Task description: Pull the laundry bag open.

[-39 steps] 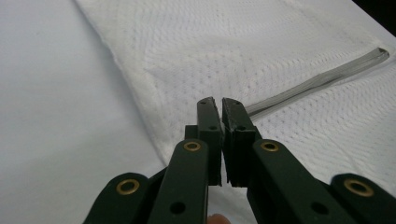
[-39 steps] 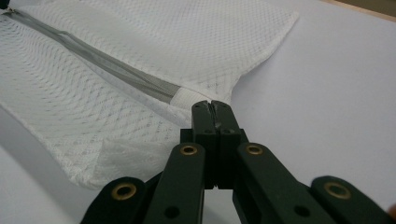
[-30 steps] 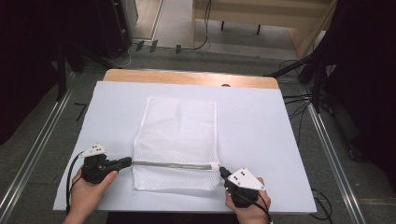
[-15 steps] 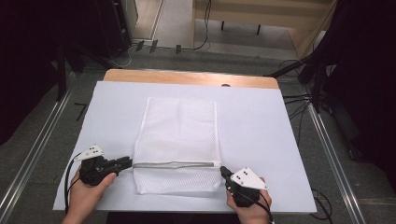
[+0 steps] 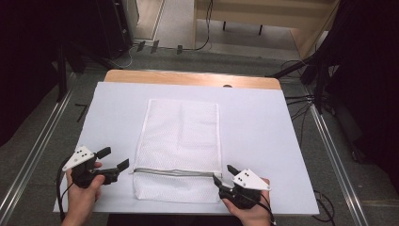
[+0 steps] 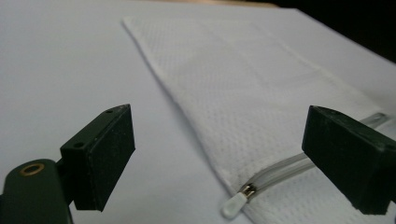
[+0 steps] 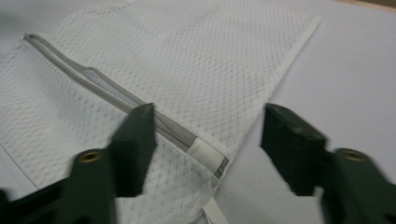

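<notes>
White mesh bag (image 5: 181, 146) lies flat on the white sheet (image 5: 268, 127) covering the table, roughly centred, long side running away from the person. A grey zip (image 5: 174, 172) crosses the bag near its close end. From the left gripper view the zip pull (image 6: 235, 204), white tab on a metal slider, sits at the bag's left edge and hangs just over onto the sheet. From the right gripper view the zip's other end (image 7: 205, 155) stops at a small white tab close to the bag's right edge.

Left gripper (image 5: 113, 159) is held in the left hand (image 5: 82, 195) just beside the bag's left edge, level with the zip. Jaws spread wide, nothing between them; the zip pull lies on the sheet in the gap ahead of them, apart from both.

Right gripper (image 5: 225, 174) is held in the right hand (image 5: 249, 212) at the bag's near right corner. Jaws wide apart, straddling the zip's end and bag edge, gripping nothing.

Wooden table edge (image 5: 188, 77) shows beyond the sheet's far side.
</notes>
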A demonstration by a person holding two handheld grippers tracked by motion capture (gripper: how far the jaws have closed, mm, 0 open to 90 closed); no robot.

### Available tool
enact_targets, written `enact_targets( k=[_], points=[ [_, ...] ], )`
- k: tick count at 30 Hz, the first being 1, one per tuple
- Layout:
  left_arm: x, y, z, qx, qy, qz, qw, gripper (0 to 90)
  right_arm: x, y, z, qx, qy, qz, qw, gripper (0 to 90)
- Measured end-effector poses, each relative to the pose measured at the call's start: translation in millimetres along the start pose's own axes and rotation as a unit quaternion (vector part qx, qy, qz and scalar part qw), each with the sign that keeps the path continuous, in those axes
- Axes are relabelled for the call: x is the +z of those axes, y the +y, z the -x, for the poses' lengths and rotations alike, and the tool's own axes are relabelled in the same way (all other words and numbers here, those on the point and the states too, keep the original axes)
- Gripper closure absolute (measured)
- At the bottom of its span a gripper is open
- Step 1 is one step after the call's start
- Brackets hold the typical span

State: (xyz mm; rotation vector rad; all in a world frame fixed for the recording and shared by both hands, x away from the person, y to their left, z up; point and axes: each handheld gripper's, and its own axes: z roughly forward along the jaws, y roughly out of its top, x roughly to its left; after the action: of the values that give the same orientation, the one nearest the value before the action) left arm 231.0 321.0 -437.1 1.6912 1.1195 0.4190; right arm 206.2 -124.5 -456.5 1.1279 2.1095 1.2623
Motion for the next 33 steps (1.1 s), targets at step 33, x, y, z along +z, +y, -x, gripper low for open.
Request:
enact_targets(
  k=[33],
  points=[
    [-6.8, -3.9, -22.5, 0.006, 0.002, 0.005, 1.0, 0.0, -31.2, -18.4, 98.0, 0.086, -0.093, 0.021, 0.9917, 11.7]
  ],
)
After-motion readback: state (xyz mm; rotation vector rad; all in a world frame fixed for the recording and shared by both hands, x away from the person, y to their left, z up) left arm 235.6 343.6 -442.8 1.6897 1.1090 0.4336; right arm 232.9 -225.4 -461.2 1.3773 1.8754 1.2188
